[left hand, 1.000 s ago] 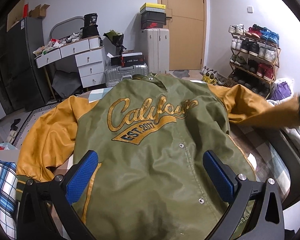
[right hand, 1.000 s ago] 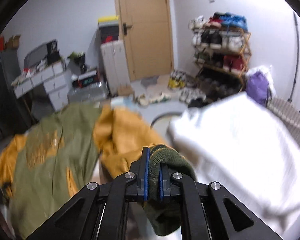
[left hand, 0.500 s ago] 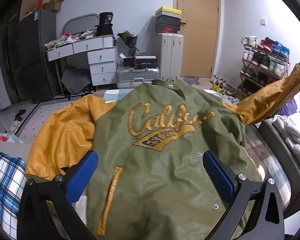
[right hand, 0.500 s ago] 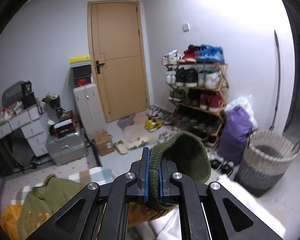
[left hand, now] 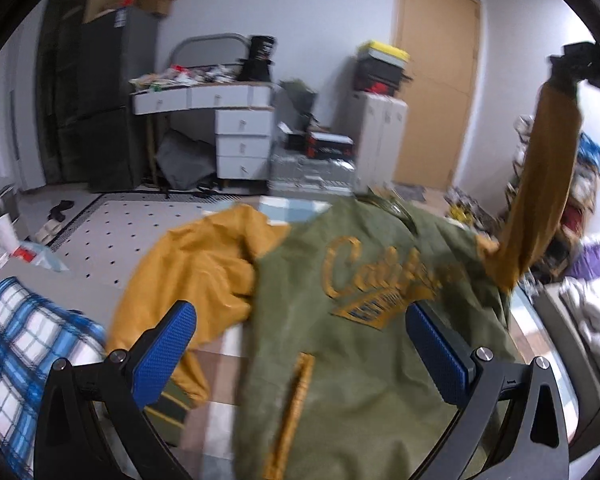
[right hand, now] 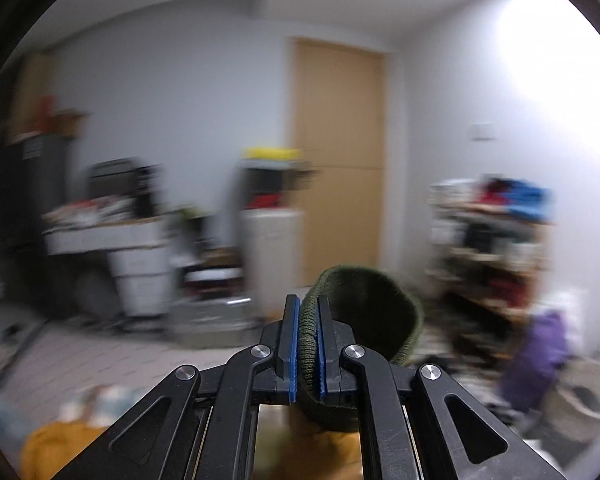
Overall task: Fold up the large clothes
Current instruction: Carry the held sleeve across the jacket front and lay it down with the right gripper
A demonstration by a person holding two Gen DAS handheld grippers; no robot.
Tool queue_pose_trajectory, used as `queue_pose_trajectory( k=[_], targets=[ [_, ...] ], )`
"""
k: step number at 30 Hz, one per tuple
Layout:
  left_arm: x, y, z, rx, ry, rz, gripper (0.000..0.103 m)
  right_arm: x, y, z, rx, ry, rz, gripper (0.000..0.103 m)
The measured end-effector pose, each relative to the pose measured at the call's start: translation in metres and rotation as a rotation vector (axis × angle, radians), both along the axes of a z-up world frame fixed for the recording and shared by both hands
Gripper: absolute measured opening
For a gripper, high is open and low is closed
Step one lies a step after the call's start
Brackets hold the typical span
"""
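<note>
An olive-green jacket (left hand: 360, 344) with mustard sleeves and gold script lettering lies spread on the bed. Its left sleeve (left hand: 204, 264) is bunched up beside the body. The right sleeve (left hand: 540, 184) is pulled up high in the air. My right gripper (right hand: 308, 344) is shut on that sleeve's dark green knit cuff (right hand: 368, 308); in the left wrist view it shows at the top right (left hand: 580, 66). My left gripper (left hand: 300, 348) hovers open over the jacket's lower half, its blue pads wide apart and nothing between them.
A blue plaid cloth (left hand: 24, 356) lies at the bed's left. White bedding (left hand: 592, 320) is piled at the right. Beyond the bed stand a white drawer desk (left hand: 228, 120), a silver suitcase (left hand: 312, 168), a shoe rack (right hand: 496, 236), a woven basket (right hand: 584, 404) and the wooden door (left hand: 436, 80).
My right gripper has lifted the sleeve cuff from bed level to high above the jacket, so the sleeve now hangs nearly upright. My left gripper drifted sideways over the jacket, still open.
</note>
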State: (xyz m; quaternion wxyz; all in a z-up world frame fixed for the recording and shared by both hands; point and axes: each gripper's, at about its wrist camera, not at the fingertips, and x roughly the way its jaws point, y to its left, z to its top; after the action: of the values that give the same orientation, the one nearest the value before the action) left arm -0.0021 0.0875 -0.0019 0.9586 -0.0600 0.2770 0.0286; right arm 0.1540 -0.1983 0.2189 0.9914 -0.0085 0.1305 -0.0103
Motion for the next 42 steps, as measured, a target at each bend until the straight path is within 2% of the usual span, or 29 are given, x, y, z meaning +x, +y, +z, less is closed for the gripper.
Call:
queue_pose_trajectory(
  k=[2, 4, 7, 9, 10, 12, 16, 18, 20, 22, 24, 26, 28, 30, 32, 35, 36, 37, 39, 40, 41, 42],
  targets=[
    [-0.005, 0.015, 0.005, -0.021, -0.021, 0.053, 0.102, 0.006, 0.051, -0.020, 0.018, 0.033, 0.136, 0.007],
    [-0.008, 0.028, 0.008, -0.043, -0.034, 0.098, 0.102, 0.012, 0.095, -0.049, 0.079, 0.094, 0.300, 0.007],
    [-0.011, 0.042, 0.010, -0.069, -0.046, 0.148, 0.102, 0.023, 0.165, -0.109, 0.134, 0.204, 0.478, 0.007],
    [-0.011, 0.046, 0.010, -0.075, -0.049, 0.166, 0.102, 0.029, 0.214, -0.164, 0.125, 0.311, 0.557, 0.007],
    [-0.012, 0.049, 0.009, -0.078, -0.053, 0.175, 0.102, 0.033, 0.230, -0.186, 0.116, 0.372, 0.582, 0.007],
    [-0.010, 0.050, 0.007, -0.071, -0.052, 0.179, 0.102, 0.036, 0.269, -0.250, 0.070, 0.517, 0.605, 0.007],
    [-0.005, 0.051, 0.004, -0.069, -0.039, 0.165, 0.102, 0.037, 0.310, -0.329, -0.067, 0.690, 0.617, 0.008],
    [-0.006, 0.055, 0.004, -0.086, -0.036, 0.163, 0.102, 0.031, 0.319, -0.351, -0.160, 0.723, 0.617, 0.012],
    [-0.006, 0.058, 0.003, -0.102, -0.031, 0.164, 0.102, 0.026, 0.312, -0.349, -0.150, 0.732, 0.660, 0.017],
    [-0.006, 0.060, 0.003, -0.112, -0.030, 0.168, 0.102, 0.021, 0.303, -0.339, -0.054, 0.764, 0.743, 0.045],
    [-0.006, 0.060, 0.003, -0.115, -0.026, 0.165, 0.102, 0.015, 0.278, -0.317, 0.034, 0.746, 0.800, 0.048],
    [-0.003, 0.056, 0.001, -0.117, -0.011, 0.156, 0.102, 0.006, 0.257, -0.294, 0.088, 0.696, 0.832, 0.059],
    [0.001, 0.051, -0.001, -0.119, 0.008, 0.145, 0.102, -0.002, 0.221, -0.273, 0.110, 0.595, 0.794, 0.086],
    [0.004, 0.046, -0.004, -0.122, 0.027, 0.132, 0.102, 0.000, 0.185, -0.254, 0.070, 0.491, 0.662, 0.093],
    [0.009, 0.038, -0.007, -0.110, 0.046, 0.122, 0.102, 0.014, 0.146, -0.251, 0.000, 0.459, 0.496, 0.093],
    [0.014, 0.029, -0.010, -0.082, 0.067, 0.115, 0.102, 0.046, 0.106, -0.272, -0.134, 0.538, 0.273, 0.088],
    [0.016, 0.026, -0.012, -0.076, 0.077, 0.110, 0.102, 0.057, 0.093, -0.287, -0.152, 0.591, 0.220, 0.071],
    [0.019, 0.024, -0.014, -0.074, 0.090, 0.105, 0.102, 0.067, 0.079, -0.296, -0.150, 0.641, 0.179, 0.054],
    [0.025, 0.018, -0.016, -0.075, 0.109, 0.093, 0.102, 0.083, 0.061, -0.337, -0.067, 0.805, 0.140, 0.051],
    [0.028, 0.014, -0.018, -0.066, 0.117, 0.088, 0.102, 0.083, 0.053, -0.349, -0.055, 0.844, 0.138, 0.051],
    [0.029, 0.012, -0.019, -0.059, 0.121, 0.083, 0.102, 0.082, 0.056, -0.362, -0.085, 0.860, 0.134, 0.051],
    [0.030, 0.009, -0.020, -0.050, 0.127, 0.077, 0.102, 0.078, 0.062, -0.365, -0.138, 0.839, 0.143, 0.050]
  ],
)
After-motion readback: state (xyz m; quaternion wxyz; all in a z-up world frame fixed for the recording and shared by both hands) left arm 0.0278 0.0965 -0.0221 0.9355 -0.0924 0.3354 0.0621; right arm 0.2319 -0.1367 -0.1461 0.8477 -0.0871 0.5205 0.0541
